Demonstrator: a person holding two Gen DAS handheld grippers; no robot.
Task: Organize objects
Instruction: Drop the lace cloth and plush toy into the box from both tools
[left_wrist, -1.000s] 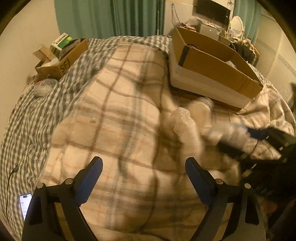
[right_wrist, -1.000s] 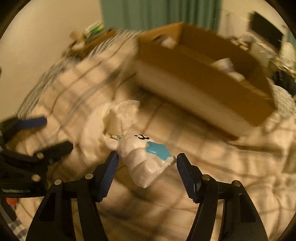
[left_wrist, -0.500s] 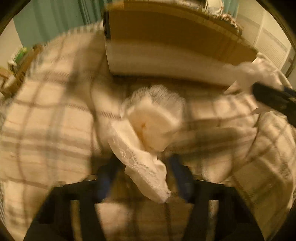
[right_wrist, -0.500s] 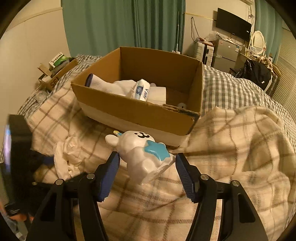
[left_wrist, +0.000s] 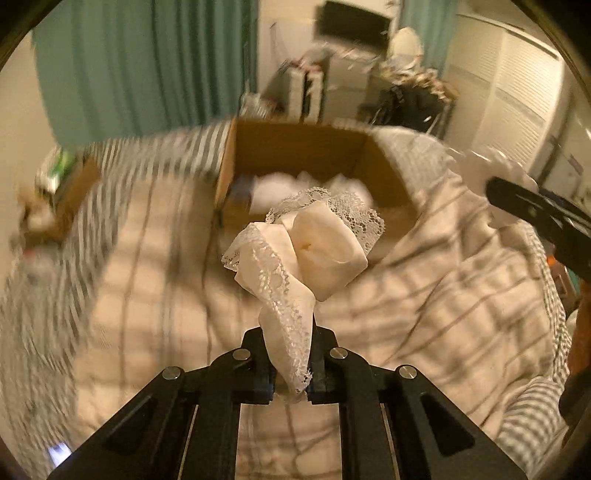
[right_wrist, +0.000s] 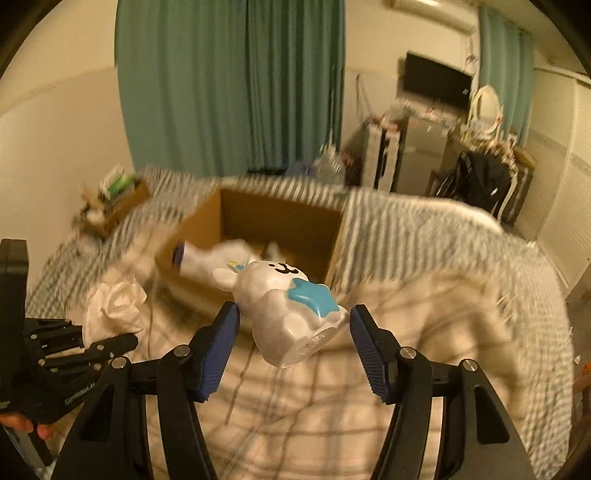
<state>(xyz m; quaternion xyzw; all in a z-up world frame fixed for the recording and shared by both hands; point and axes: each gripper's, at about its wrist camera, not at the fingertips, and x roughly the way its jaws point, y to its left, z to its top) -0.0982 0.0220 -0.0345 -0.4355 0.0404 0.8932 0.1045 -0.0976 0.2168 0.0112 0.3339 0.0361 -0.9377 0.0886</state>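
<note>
My left gripper (left_wrist: 290, 373) is shut on a cream lace-trimmed cloth (left_wrist: 306, 254) and holds it up above the plaid blanket, in front of the open cardboard box (left_wrist: 314, 147). My right gripper (right_wrist: 293, 339) is shut on a white bunny toy (right_wrist: 284, 306) with a blue star, held in the air in front of the same box (right_wrist: 273, 218). The box holds white items. The left gripper with its cloth (right_wrist: 110, 306) shows at the left of the right wrist view. The right gripper's finger (left_wrist: 535, 210) shows at the right of the left wrist view.
A plaid blanket (left_wrist: 147, 295) covers a checked bed (right_wrist: 424, 229). A smaller box of clutter (right_wrist: 118, 199) stands at the bed's far left. Teal curtains (right_wrist: 229, 85), a TV (right_wrist: 436, 85) and cluttered furniture stand behind. A phone (left_wrist: 59, 452) lies at the lower left.
My left gripper closed on the lace cloth and lifted it off the blanket toward the box. My right gripper rose with the bunny toy toward the box.
</note>
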